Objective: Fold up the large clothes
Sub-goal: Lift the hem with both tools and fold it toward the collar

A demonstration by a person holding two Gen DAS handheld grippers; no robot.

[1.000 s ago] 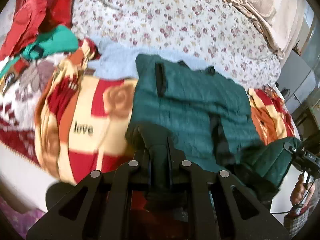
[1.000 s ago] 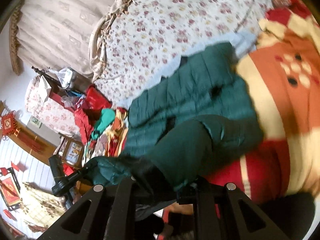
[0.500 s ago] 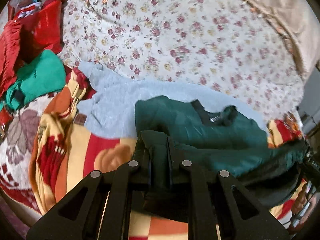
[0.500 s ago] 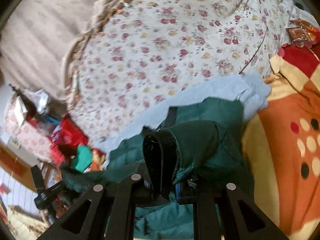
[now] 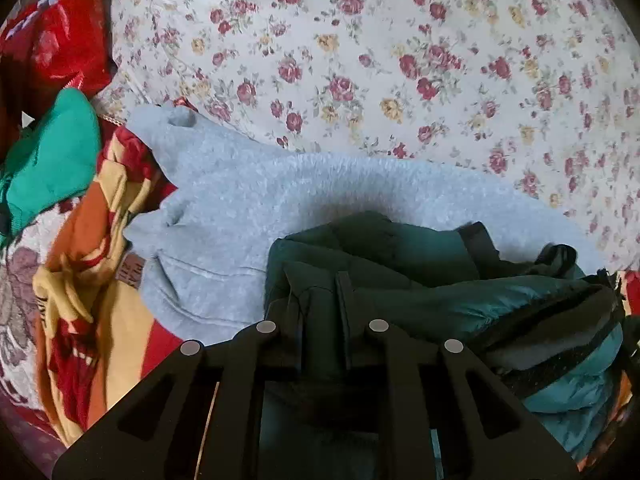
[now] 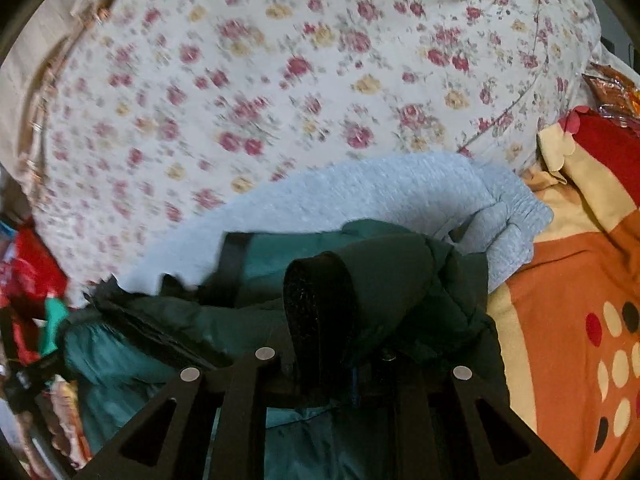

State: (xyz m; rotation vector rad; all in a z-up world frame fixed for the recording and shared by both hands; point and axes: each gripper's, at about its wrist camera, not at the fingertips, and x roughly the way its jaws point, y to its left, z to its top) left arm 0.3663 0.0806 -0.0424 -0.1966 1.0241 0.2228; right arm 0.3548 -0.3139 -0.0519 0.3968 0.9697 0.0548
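My left gripper [image 5: 322, 320] and right gripper [image 6: 326, 344] — each pinching the green jacket [image 5: 420, 280], left jaws just easing — had carried its hem over onto the grey sweater [image 5: 248, 200] mid-bed, folding the jacket.

- Left gripper [image 5: 320, 320]: fingertips buried in jacket [image 5: 400, 292] folds.
- Right gripper [image 6: 328, 344]: fingertips covered by jacket cuff [image 6: 320, 300].
- Floral sheet [image 6: 240, 100]: motion-blurred in right view.
- Grey garment [image 5: 248, 216]: near part under jacket.

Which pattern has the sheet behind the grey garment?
The sheet is white with small red and yellow flowers, sharpest in the left wrist view.
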